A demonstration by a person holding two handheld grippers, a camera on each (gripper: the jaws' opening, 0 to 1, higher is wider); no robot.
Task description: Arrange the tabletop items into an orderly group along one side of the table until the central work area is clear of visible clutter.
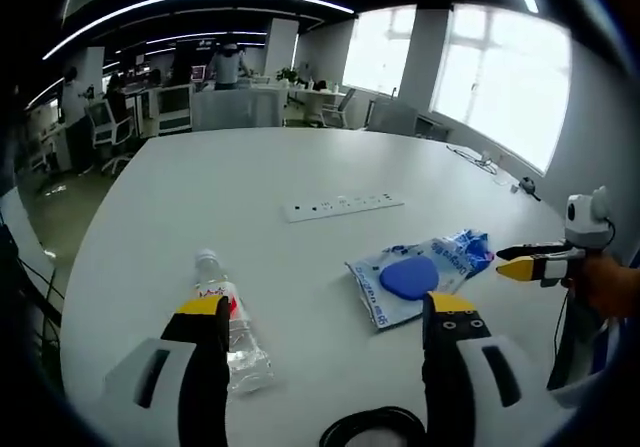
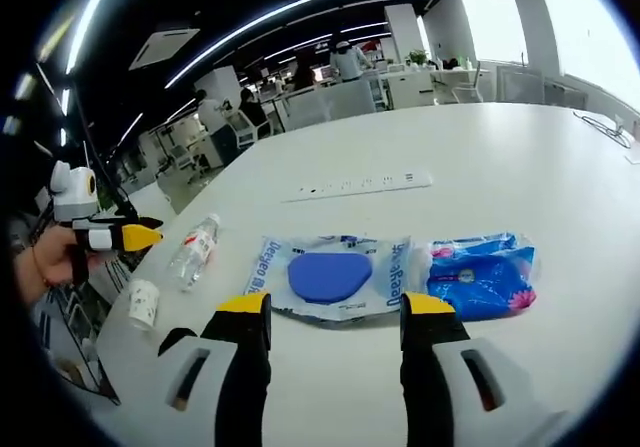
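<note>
The big white table [image 1: 250,167] is rounded at its edge, with a white power strip [image 1: 343,205] set flat into its middle. Behind it the open office runs back under long curved ceiling lights [image 1: 200,2], with desks and swivel chairs [image 1: 105,127] in rows. A person [image 1: 228,64] stands far off among the desks. Bright windows [image 1: 500,77] line one wall. A square air-conditioning vent [image 2: 165,45] sits in the dark ceiling.

My right hand-held gripper [image 2: 335,332] hangs open over the tabletop [image 2: 500,157], just short of a clear packet [image 2: 330,277] beside a blue pack [image 2: 483,274].
</note>
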